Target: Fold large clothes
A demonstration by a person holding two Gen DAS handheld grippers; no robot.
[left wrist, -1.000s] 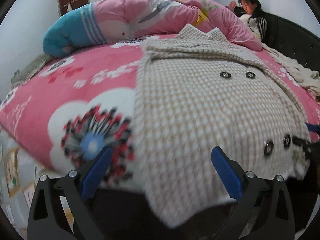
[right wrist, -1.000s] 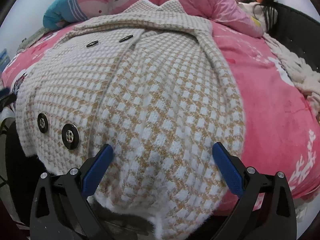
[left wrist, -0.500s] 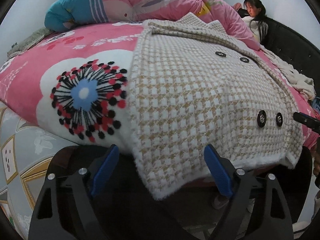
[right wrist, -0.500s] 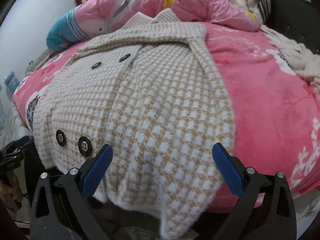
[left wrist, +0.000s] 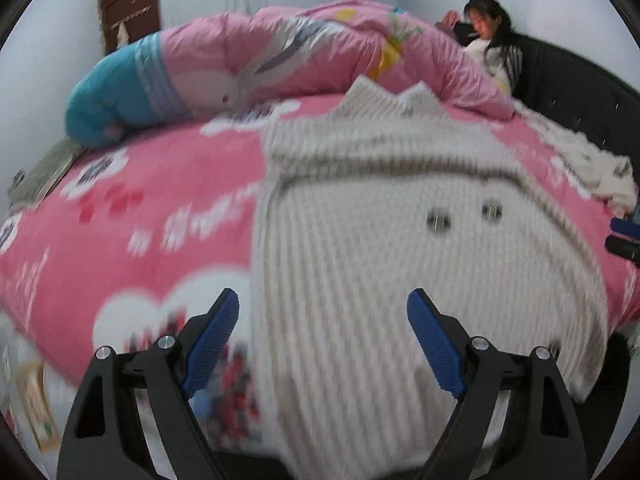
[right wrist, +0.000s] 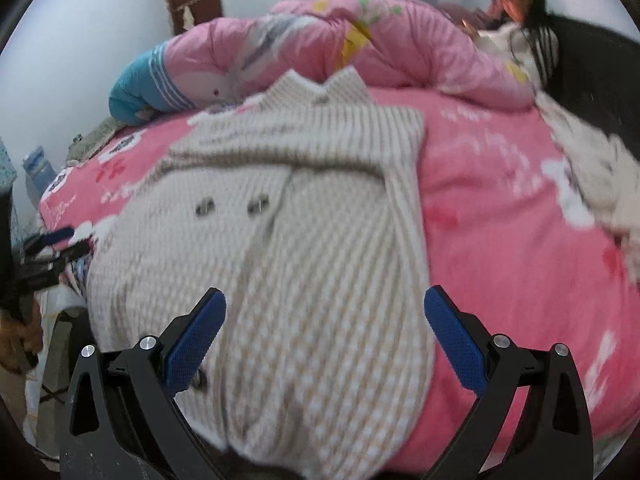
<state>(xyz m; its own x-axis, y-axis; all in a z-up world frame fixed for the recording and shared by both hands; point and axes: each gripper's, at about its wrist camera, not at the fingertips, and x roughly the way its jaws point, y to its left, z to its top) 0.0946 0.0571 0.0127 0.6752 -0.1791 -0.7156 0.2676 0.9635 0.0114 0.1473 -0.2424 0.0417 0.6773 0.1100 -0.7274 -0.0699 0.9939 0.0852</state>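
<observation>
Beige-and-white checked knit coat with dark round buttons lies spread flat on a bed's pink floral bedspread, hem hanging over the near edge. The left hand-held gripper and right hand-held gripper hover above it, both spread wide, gripping nothing.

Motion blur smears the coat, its hem perhaps hidden behind the left tool
</observation>
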